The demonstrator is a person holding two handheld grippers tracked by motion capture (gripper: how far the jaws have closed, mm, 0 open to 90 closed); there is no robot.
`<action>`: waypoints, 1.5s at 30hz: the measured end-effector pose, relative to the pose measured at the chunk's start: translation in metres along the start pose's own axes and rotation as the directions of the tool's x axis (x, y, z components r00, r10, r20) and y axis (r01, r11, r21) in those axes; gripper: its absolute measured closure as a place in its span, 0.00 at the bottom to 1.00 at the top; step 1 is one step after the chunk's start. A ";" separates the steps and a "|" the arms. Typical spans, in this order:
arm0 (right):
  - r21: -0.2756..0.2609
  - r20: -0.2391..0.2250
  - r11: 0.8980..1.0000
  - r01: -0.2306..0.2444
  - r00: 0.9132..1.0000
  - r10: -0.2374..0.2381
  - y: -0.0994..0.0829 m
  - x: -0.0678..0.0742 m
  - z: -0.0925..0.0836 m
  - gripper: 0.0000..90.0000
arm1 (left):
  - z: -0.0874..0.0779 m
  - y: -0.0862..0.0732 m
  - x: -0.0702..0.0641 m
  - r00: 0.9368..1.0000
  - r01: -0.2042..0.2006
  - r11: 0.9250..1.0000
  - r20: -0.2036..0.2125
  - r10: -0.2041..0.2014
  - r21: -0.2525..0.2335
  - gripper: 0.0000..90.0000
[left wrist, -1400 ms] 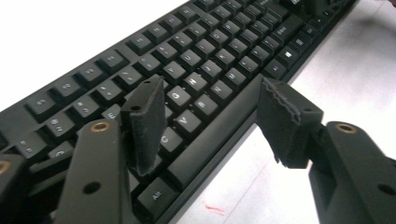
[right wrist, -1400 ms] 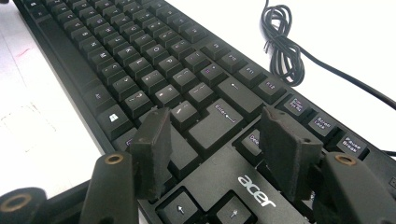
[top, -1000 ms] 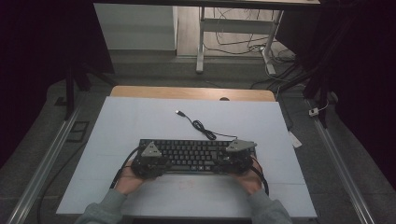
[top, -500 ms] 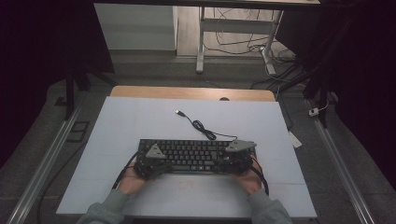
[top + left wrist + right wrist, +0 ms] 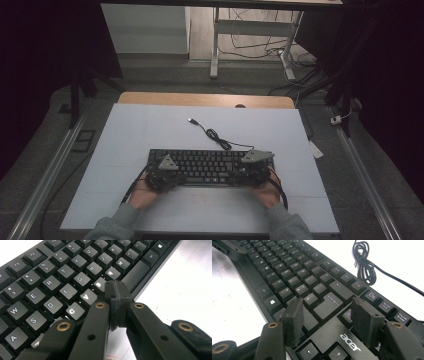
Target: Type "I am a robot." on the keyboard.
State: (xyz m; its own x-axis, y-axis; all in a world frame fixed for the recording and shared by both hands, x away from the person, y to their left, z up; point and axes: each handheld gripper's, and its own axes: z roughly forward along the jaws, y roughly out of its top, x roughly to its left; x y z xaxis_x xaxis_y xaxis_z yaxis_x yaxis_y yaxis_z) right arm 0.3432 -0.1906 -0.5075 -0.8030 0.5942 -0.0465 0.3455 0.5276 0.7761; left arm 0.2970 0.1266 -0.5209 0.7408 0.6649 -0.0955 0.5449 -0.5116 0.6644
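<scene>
2 claws over an Acer keyboard

2 claws sit at opposite ends of the black Acer keyboard on the pale counter. The left claw has just been closing and now has its jaws pressed flat together with nothing between them; its joined tip hangs over the bottom letter row, just beside the B and N keys and near the space bar. In the high view this left claw rests over the keyboard's left part, the person's left hand behind it at the near edge.

The right claw stands with its jaws well apart and grips nothing; between the 2 pads lie the Enter key and the Acer logo, with the arrow keys below. In the high view the right claw covers the keyboard's right end, held by the right hand.

The keyboard lies flat on the near half of the counter, its long side across it. Its black cable runs from the back edge in a small coil to a USB plug lying loose farther back on the counter.
</scene>
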 end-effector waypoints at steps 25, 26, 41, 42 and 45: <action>-0.004 0.003 1.000 -0.001 1.000 0.001 0.000 -0.001 -0.001 0.48 | -0.033 -0.001 0.015 0.993 0.104 0.978 -0.039 -0.113 -0.183 0.62; -0.005 0.003 1.000 -0.001 1.000 0.001 0.000 -0.001 -0.001 0.48 | -0.034 -0.001 0.016 0.992 0.107 0.977 -0.043 -0.117 -0.186 0.60; -0.005 0.006 1.000 -0.004 1.000 0.004 0.000 -0.001 -0.002 0.48 | -0.040 -0.007 0.030 0.978 0.162 0.968 -0.097 -0.183 -0.191 0.49; -0.006 0.006 1.000 -0.003 1.000 0.003 0.000 -0.001 -0.002 0.48 | -0.040 -0.007 0.030 0.978 0.162 0.968 -0.098 -0.184 -0.192 0.49; -0.002 0.006 1.000 -0.004 1.000 0.004 0.000 -0.001 -0.002 0.48 | -0.041 -0.007 0.031 0.978 0.164 0.967 -0.099 -0.185 -0.193 0.49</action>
State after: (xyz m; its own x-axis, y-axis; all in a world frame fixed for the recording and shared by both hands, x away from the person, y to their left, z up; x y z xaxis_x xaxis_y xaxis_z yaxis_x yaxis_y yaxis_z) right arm 0.3433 -0.1922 -0.5062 -0.7987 0.6000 -0.0465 0.3482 0.5239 0.7774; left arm 0.2996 0.1732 -0.4981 0.5845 0.7986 -0.1435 0.5728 -0.2809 0.7701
